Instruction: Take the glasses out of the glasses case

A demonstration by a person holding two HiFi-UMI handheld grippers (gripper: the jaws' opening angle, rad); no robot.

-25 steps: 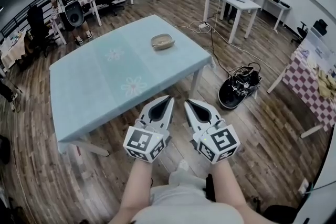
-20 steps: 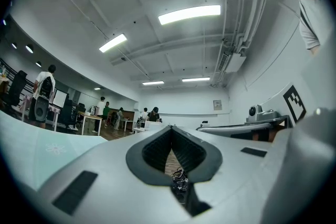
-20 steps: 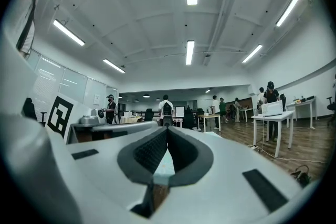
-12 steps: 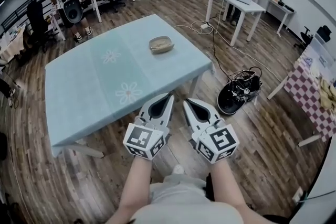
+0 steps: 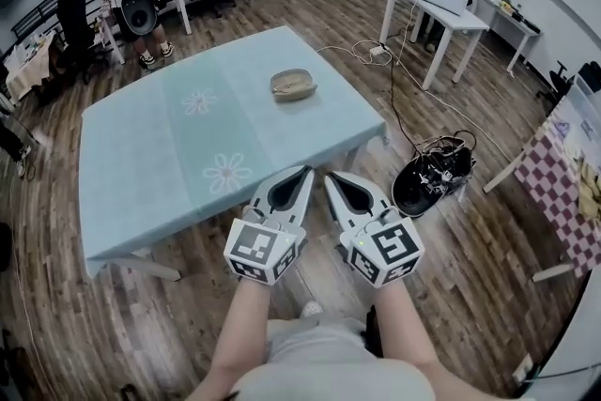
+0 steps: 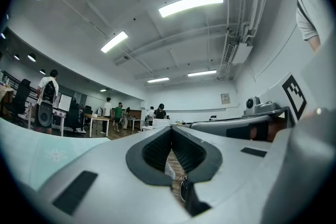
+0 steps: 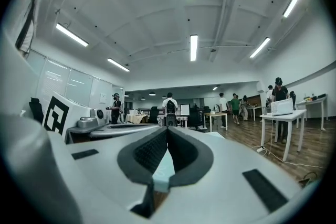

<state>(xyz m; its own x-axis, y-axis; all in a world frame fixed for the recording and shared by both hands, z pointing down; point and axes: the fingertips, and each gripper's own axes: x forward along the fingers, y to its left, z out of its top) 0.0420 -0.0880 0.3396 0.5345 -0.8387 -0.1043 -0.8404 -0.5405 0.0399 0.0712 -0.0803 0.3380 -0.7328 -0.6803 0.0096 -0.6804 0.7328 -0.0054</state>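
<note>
Left tool (image 5: 302,172) and right tool (image 5: 331,177) (closed) hover beside blue table (image 5: 141,164).

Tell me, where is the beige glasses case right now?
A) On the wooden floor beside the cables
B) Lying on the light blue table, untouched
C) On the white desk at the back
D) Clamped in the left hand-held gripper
B: the glasses case lies on the far part of the light blue table, while the left hand-held gripper and the right hand-held gripper are shut, empty and well short of it.
</note>
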